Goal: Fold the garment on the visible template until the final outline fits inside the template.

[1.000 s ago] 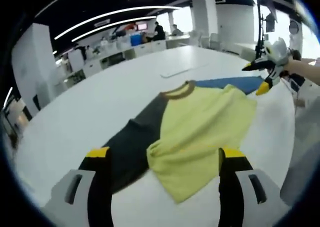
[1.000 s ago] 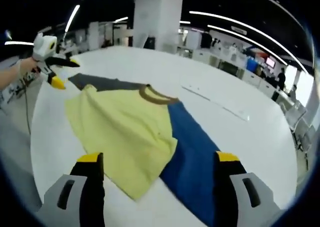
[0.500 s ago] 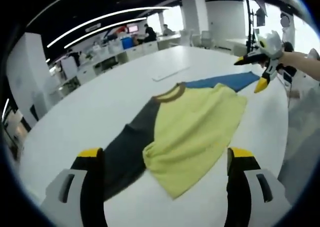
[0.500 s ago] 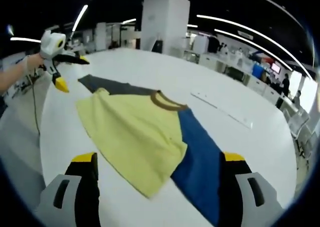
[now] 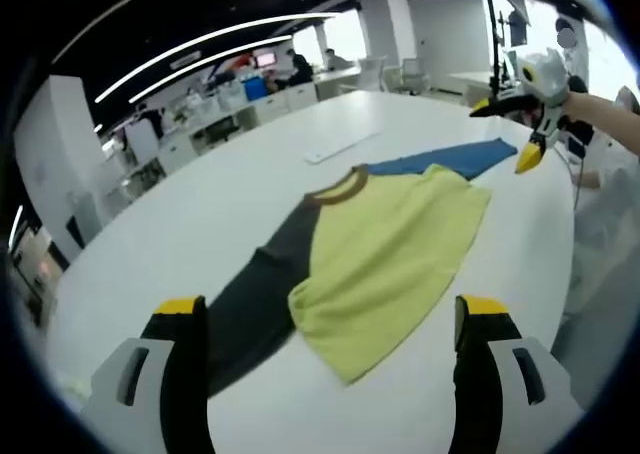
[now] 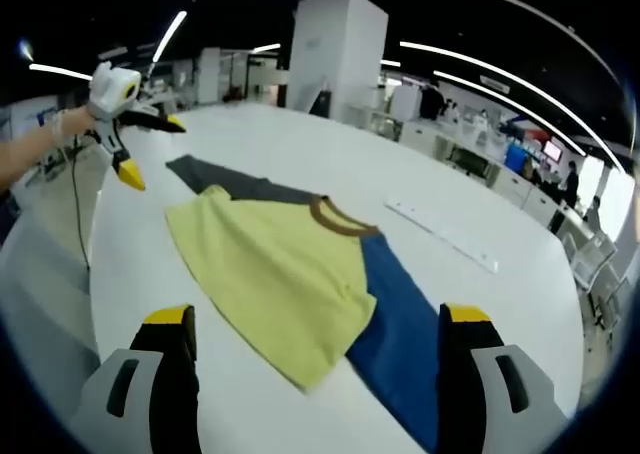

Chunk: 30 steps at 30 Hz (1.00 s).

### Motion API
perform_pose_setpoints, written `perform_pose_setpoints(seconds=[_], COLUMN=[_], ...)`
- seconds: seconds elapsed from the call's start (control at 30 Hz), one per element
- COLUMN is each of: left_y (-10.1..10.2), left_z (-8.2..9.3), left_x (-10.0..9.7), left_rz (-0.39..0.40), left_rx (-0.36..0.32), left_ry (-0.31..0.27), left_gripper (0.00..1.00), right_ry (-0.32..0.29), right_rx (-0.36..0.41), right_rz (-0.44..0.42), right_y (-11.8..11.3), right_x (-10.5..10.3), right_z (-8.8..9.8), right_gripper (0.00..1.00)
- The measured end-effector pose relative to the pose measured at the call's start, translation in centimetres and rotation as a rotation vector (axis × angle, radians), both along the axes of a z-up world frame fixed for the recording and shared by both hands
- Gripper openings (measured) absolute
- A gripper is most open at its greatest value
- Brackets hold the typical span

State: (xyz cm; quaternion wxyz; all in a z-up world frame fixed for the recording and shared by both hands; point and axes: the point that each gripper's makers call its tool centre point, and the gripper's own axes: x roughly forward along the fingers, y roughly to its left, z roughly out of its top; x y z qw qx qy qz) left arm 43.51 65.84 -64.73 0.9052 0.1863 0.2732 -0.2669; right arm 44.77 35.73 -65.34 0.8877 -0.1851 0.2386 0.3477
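A shirt lies flat on the white table [image 5: 150, 244], its yellow body [image 5: 390, 254] folded over. A dark grey sleeve [image 5: 255, 309] lies on one side, a blue sleeve [image 5: 450, 159] on the other, with a brown collar [image 5: 338, 186] between. My left gripper [image 5: 330, 309] hangs open above the near hem, holding nothing. My right gripper [image 5: 505, 134], in a hand, hovers open past the blue sleeve. From the right gripper view, the yellow body [image 6: 280, 274] lies ahead of my open right gripper [image 6: 316, 314]. My left gripper [image 6: 153, 152] floats open near the grey sleeve [image 6: 225, 179].
A thin flat white strip [image 6: 440, 234] lies on the table beyond the collar, also seen as the strip [image 5: 340, 146] in the left gripper view. The table edge [image 6: 95, 274] runs close on the near side. Desks, pillars and people stand far behind.
Both cameras have drawn back and up a little from the shirt. My left jaws stand wider than a second ago. The shirt lies as before, and both grippers stay open.
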Motion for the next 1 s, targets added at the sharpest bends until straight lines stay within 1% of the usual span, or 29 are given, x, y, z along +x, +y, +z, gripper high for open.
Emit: perform_pose_setpoints(seconds=[0.17, 0.37, 0.53, 0.67, 0.9, 1.0], left_y=[0.1, 0.0, 0.2, 0.1, 0.4, 0.3], left_z=[0.1, 0.2, 0.9, 1.4, 1.7, 1.7], left_x=[-0.7, -1.5, -1.9, -2.2, -2.0, -2.1], left_rz=[0.003, 0.005, 0.013, 0.005, 0.024, 0.021], left_rx=[-0.004, -0.026, -0.029, -0.03, -0.043, -0.044], left_ry=[0.009, 0.023, -0.001, -0.01, -0.025, -0.021], left_gripper=[1.0, 1.0, 1.0, 1.0, 1.0, 1.0], right_ry=[-0.001, -0.004, -0.022, -0.03, -0.023, -0.023], right_rx=[-0.01, -0.008, -0.002, -0.001, 0.013, 0.014], right_rz=[0.008, 0.007, 0.005, 0.011, 0.002, -0.002], right_y=[-0.1, -0.3, -0.4, -0.3, -0.3, -0.3], right_x=[-0.6, -1.3, -1.8, -2.2, -2.6, -2.5], right_z=[0.3, 0.6, 1.5, 1.8, 1.9, 1.9], right_gripper=[1.0, 1.0, 1.0, 1.0, 1.0, 1.0])
